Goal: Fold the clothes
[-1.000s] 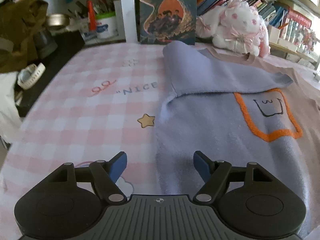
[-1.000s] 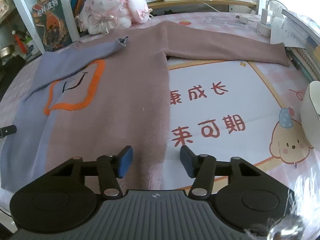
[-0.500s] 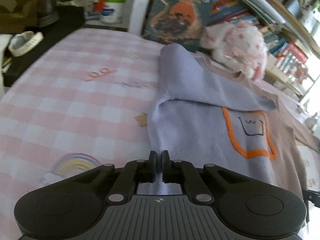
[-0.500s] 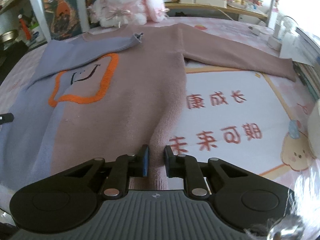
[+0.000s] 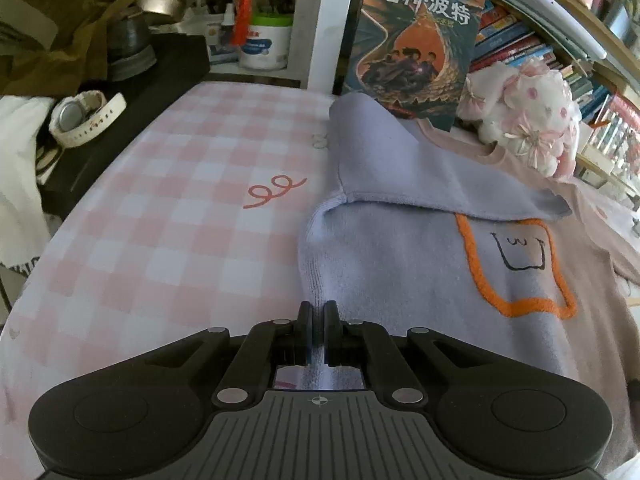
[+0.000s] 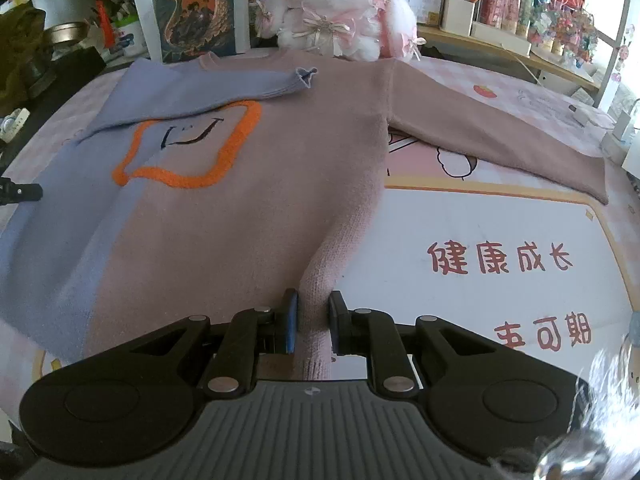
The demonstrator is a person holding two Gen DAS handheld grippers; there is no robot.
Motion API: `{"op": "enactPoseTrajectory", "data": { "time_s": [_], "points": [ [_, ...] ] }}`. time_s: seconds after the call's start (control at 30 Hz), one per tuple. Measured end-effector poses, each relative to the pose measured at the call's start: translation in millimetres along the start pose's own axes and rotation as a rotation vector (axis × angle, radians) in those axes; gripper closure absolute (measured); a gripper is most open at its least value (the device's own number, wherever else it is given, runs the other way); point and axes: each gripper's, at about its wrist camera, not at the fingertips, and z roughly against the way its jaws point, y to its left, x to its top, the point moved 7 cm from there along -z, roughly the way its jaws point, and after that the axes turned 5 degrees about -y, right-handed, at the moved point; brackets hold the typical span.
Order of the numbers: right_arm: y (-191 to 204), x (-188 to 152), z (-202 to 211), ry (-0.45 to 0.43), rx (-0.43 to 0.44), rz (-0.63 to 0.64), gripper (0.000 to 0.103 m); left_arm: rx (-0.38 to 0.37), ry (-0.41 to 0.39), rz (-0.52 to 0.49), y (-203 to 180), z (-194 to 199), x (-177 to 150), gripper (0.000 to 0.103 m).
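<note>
The sweater lay flat on the pink checked tablecloth, half lavender and half dusty pink, with an orange outlined patch on the chest. Its lavender sleeve was already folded across the body, while the pink sleeve stretched out to the far right over the printed mat.

The left gripper was clamped tight on the near lavender hem — fabric pinched into a ridge between the pads. The right gripper had its jaws squeezed on a thicker bunch of the pink hem, so they sat a little apart with the knit filling the gap.

As for containers, on the far left shelf there was a white tub with a green lid, with what looked like brushes or pens sticking up behind it — couldn't tell which pot they sat in. A metal bowl sat beside that; its contents weren't visible. A white watch lay on a dark surface at the left edge.

Far side of the table: a big book standing upright, and a fluffy white and pink plush bunny just beside it, touching the sweater's neckline.
</note>
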Motion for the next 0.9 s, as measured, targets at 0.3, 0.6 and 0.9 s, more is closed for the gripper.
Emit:
{"op": "enactPoseTrajectory", "data": {
  "time_s": [0.3, 0.6, 0.9],
  "points": [
    [-0.9, -2.9, 2.6, -0.004, -0.037, -0.025, 0.088, 0.006, -0.011, -0.063, -1.3, 8.6, 0.0, 0.091],
    [-10.1, 8.0, 26.4, -0.061, -0.086, -0.123, 0.08, -0.035, -0.105, -0.184, -23.6, 52.7, -2.6, 0.061],
    [-18.8, 18.0, 52.4, -0.121, -0.164, -0.197, 0.056, -0.106, -0.108, -0.224, -53.1, 65.7, -26.6, 0.028]
  ]
}}
